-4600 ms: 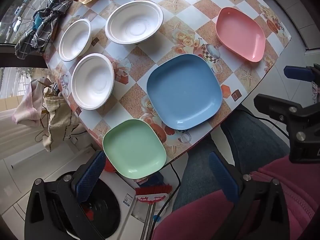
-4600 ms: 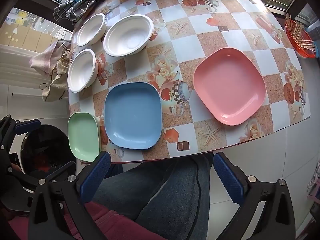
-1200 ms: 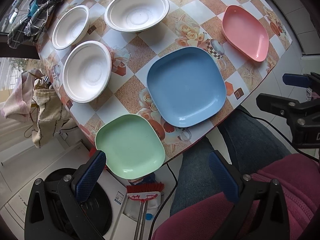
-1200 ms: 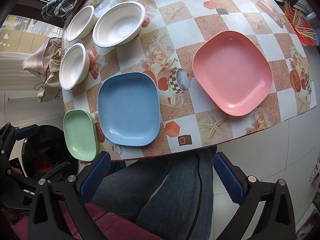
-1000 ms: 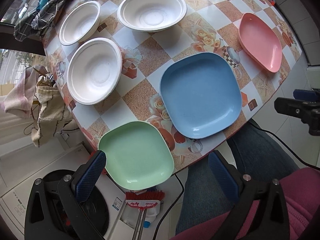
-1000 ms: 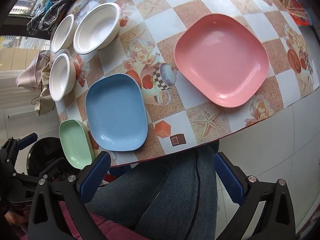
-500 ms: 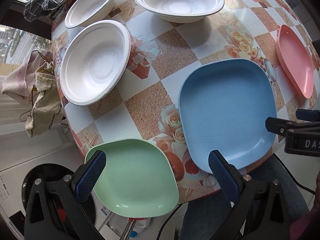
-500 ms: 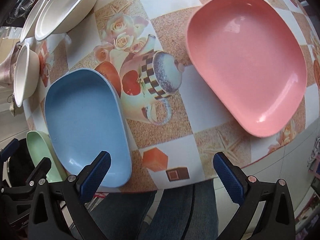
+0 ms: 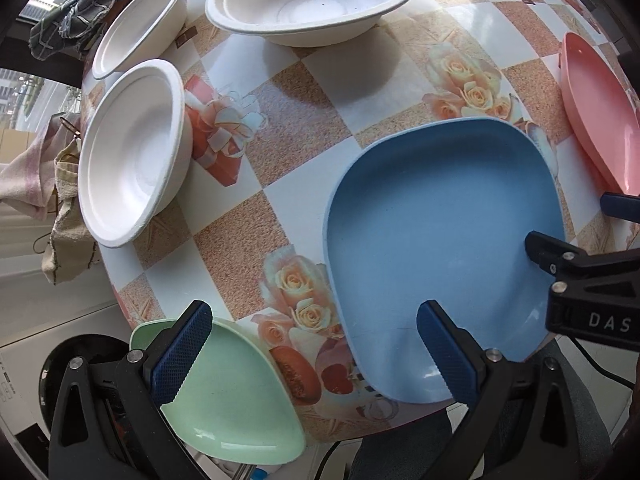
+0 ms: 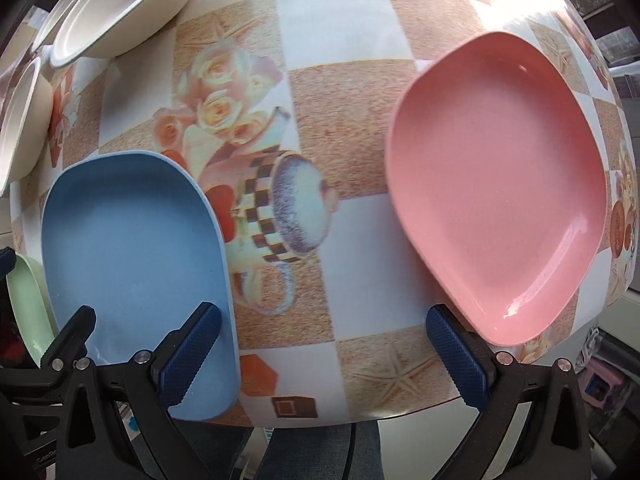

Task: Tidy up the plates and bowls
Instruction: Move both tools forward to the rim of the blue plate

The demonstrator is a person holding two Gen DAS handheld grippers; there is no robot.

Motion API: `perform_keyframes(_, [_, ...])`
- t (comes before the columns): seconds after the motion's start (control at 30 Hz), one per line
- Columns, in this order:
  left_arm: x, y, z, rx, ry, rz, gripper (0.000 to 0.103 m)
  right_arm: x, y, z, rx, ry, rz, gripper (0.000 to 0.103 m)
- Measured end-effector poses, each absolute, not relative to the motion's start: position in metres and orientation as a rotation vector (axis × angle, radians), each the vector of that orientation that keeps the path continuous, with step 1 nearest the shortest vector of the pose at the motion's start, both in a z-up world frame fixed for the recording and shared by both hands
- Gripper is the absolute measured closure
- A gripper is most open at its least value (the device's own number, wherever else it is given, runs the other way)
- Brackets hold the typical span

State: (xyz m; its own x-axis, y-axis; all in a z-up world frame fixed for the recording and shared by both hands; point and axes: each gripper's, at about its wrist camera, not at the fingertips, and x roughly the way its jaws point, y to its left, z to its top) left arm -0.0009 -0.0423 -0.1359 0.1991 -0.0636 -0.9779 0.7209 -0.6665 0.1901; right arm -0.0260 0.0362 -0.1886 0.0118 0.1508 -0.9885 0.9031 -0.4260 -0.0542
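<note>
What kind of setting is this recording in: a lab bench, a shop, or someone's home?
Most likely a home dining or kitchen area. The table wears a printed oilcloth of roses and teapots, set with white bowls and coloured plates. Cloths hang off its edge, above what looks like a washing machine.

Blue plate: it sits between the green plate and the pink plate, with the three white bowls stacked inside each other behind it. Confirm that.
Not quite. The left wrist view shows the three white bowls standing separately, not stacked. The blue plate does sit between the green plate and pink plate.
</note>
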Motion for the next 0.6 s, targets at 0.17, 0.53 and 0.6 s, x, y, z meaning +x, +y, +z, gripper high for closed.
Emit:
perform_keyframes(0.17, [-0.013, -0.044, -0.14, 1.81, 0.645, -1.544, 0.001, -0.056, 0.043, -0.172, 1.705, 1.056, -1.511, 0.0])
perform_keyframes(0.53, [-0.014, -0.057, -0.16, 1.754, 0.858, -1.467, 0.001, -0.025, 0.023, -0.161, 1.605, 1.109, -1.412, 0.0])
perform_keyframes(0.6, [-0.007, -0.056, -0.166, 1.717, 0.904, -1.476, 0.001, -0.022, 0.018, -0.158, 1.608, 1.099, -1.41, 0.0])
